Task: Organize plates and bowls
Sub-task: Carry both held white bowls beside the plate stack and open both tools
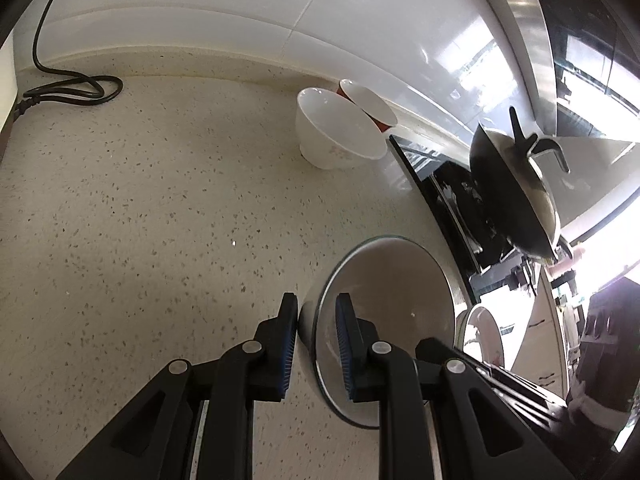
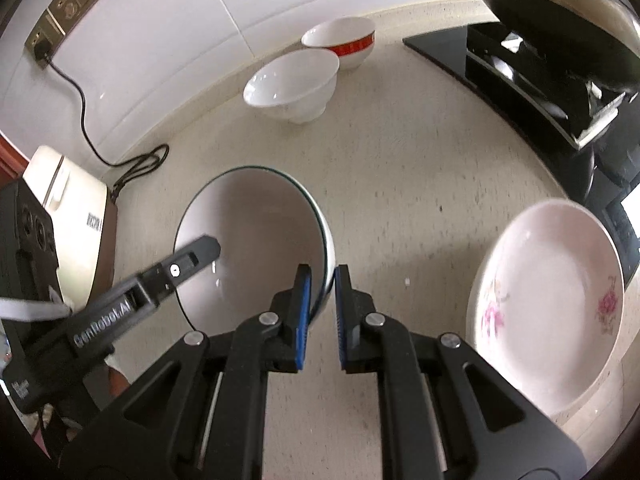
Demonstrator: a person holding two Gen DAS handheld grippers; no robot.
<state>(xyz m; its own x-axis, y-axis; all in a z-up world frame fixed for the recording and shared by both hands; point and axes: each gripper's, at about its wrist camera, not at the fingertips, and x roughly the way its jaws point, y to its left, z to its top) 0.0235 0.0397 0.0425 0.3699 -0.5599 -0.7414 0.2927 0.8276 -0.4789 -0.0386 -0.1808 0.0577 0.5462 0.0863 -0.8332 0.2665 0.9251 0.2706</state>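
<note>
A grey bowl with a dark rim [image 2: 256, 232] is between both grippers, tilted above the speckled counter. My left gripper [image 1: 316, 332] is shut on its near rim, one pad inside and one outside; the bowl [image 1: 396, 300] fills the lower middle of the left wrist view. My right gripper [image 2: 322, 300] is shut on the opposite rim. The left gripper's finger [image 2: 192, 258] lies across the bowl in the right wrist view. A flowered plate [image 2: 552, 300] lies at the right. A white bowl [image 2: 296, 80] and a red-banded bowl [image 2: 344, 42] stand by the wall.
A black stove [image 2: 520, 80] with a wok [image 2: 560, 16] stands at the right. A black cable [image 2: 132, 160] runs from a wall socket [image 2: 52, 36] to a cream appliance [image 2: 68, 208] at the left. The white bowl [image 1: 336, 132] and red bowl [image 1: 372, 106] show at the back.
</note>
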